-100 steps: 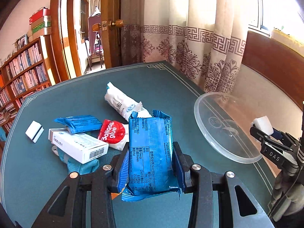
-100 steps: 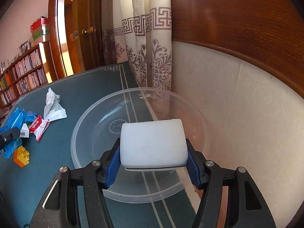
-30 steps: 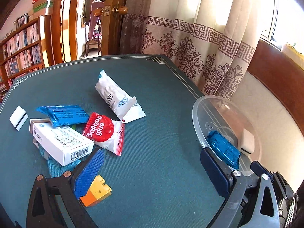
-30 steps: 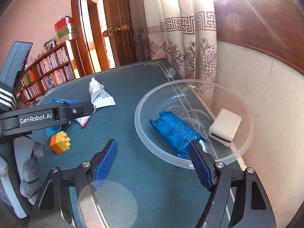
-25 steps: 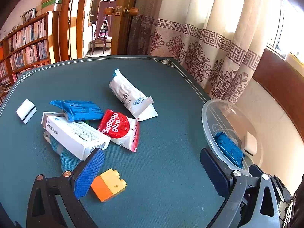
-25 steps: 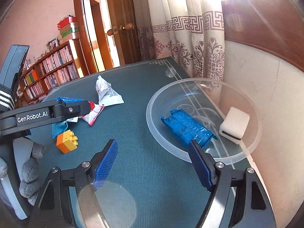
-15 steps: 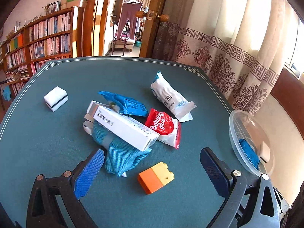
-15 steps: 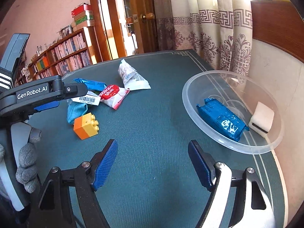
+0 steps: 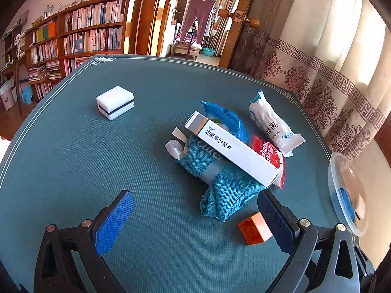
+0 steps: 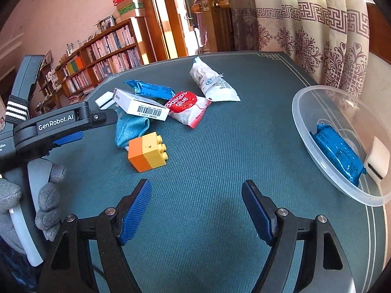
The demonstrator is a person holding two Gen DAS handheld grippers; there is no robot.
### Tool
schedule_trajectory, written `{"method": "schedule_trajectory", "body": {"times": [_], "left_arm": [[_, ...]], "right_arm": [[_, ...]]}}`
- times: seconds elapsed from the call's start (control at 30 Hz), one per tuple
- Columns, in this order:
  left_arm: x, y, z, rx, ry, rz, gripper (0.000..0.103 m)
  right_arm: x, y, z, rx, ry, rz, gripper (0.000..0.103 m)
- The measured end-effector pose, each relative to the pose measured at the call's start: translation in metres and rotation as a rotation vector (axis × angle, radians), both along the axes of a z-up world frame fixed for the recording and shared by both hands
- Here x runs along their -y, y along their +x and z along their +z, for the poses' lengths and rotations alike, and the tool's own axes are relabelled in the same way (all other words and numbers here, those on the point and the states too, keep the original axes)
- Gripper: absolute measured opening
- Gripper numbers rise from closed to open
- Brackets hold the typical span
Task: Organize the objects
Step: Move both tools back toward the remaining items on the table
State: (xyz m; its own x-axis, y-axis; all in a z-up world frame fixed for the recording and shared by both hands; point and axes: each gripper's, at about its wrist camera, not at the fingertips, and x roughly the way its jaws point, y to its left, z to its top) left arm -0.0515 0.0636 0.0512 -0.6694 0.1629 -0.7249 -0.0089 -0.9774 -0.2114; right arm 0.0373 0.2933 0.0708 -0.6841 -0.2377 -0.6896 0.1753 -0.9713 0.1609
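Both grippers have left the bowl (image 10: pixel 315 171), jaws wide and empty. Left gripper (image 9: pixel 195 222) faces the pile; the toy brick (image 10: pixel 147 151) looks light and rigid, best pinched across its flat sides.

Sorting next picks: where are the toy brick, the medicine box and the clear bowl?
toy brick (image 10: pixel 147 154), right wrist view, its near face.
medicine box (image 9: pixel 234 151), left wrist view, printed top.
clear bowl (image 10: pixel 308 144), right wrist view, near rim.
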Motion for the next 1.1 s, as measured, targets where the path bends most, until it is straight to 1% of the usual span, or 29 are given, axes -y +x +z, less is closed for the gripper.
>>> {"method": "schedule_trajectory", "body": {"times": [0.3, 0.6, 0.7, 0.73, 0.77, 0.9, 0.93, 0.97, 1.1], "left_arm": [[0.014, -0.002, -0.006, 0.01, -0.005, 0.031, 0.103], [0.028, -0.005, -0.011, 0.02, 0.01, 0.061, 0.103], [0.03, -0.007, -0.013, 0.027, 0.015, 0.065, 0.103], [0.03, -0.007, -0.014, 0.029, 0.016, 0.065, 0.103], [0.03, -0.007, -0.015, 0.032, 0.016, 0.064, 0.103], [0.03, -0.008, -0.017, 0.037, 0.014, 0.06, 0.103], [0.03, -0.008, -0.017, 0.038, 0.012, 0.059, 0.103], [0.03, -0.008, -0.017, 0.039, 0.01, 0.057, 0.103], [0.027, -0.008, -0.018, 0.043, -0.003, 0.056, 0.103]], "right_arm": [[0.032, -0.021, -0.003, 0.015, 0.032, 0.091, 0.078], [0.055, -0.044, -0.012, 0.022, 0.052, 0.137, 0.076], [0.062, -0.05, -0.015, 0.025, 0.059, 0.154, 0.071], [0.064, -0.052, -0.016, 0.027, 0.06, 0.158, 0.068], [0.065, -0.055, -0.018, 0.03, 0.061, 0.162, 0.063], [0.07, -0.059, -0.02, 0.025, 0.074, 0.167, 0.054], [0.07, -0.06, -0.02, 0.023, 0.073, 0.169, 0.048], [0.07, -0.06, -0.02, 0.023, 0.07, 0.167, 0.045], [0.064, -0.058, -0.019, 0.017, 0.059, 0.147, 0.045]]}}
